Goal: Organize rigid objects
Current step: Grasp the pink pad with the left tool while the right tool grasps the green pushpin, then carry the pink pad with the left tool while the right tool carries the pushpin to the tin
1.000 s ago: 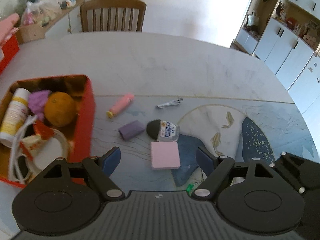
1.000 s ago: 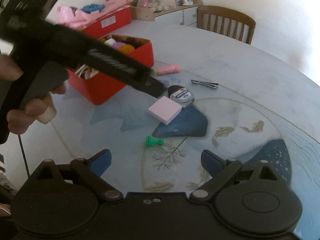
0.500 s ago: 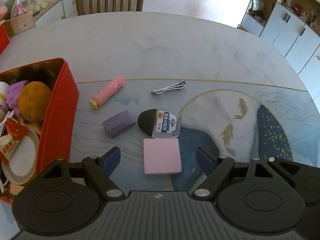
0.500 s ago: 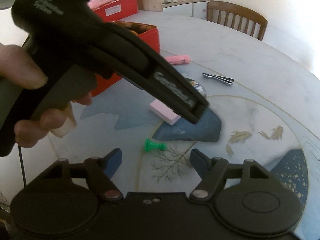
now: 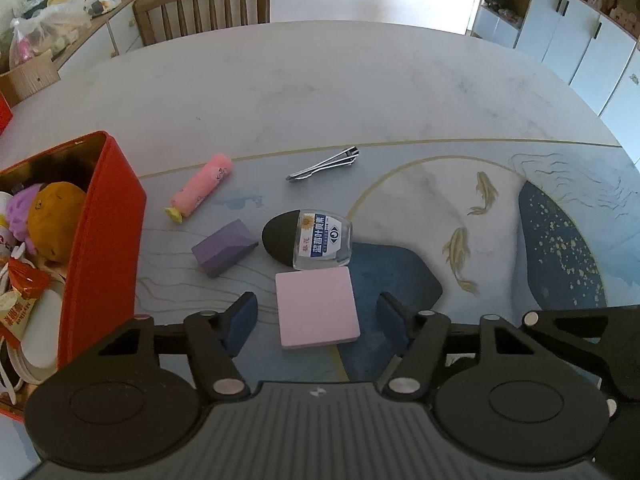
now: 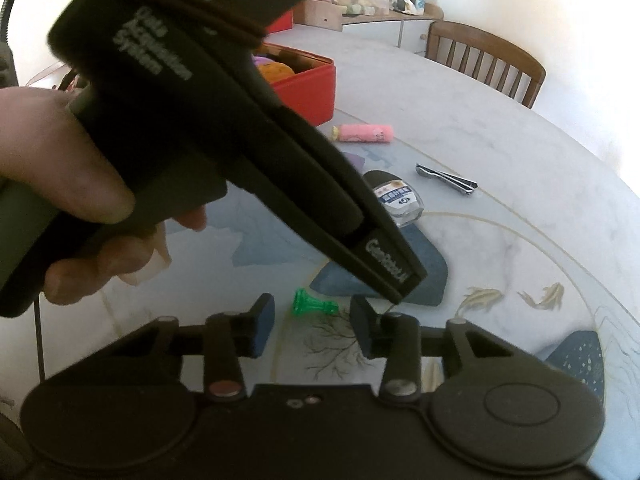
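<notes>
In the left wrist view my left gripper (image 5: 318, 316) is open, with a flat pink square block (image 5: 317, 306) lying on the table between its fingers. Beyond it lie a clear bottle with a black cap (image 5: 308, 239), a purple block (image 5: 224, 247), a pink roll (image 5: 200, 186) and a metal nail clipper (image 5: 323, 165). In the right wrist view my right gripper (image 6: 314, 320) is open, with a small green chess pawn (image 6: 314, 306) lying between its fingertips. The left gripper's body (image 6: 224, 120) crosses that view and hides the pink block.
A red box (image 5: 100, 248) with an orange, a purple toy and packets stands at the left. A wooden chair (image 5: 202, 4) stands at the table's far edge. White cupboards (image 5: 580, 36) are at the far right. A cluttered sideboard (image 5: 52, 32) is far left.
My left gripper has moved forward and down so the pink block now lies between its fingers. My right gripper has moved onto the green pawn and its fingers have narrowed.
</notes>
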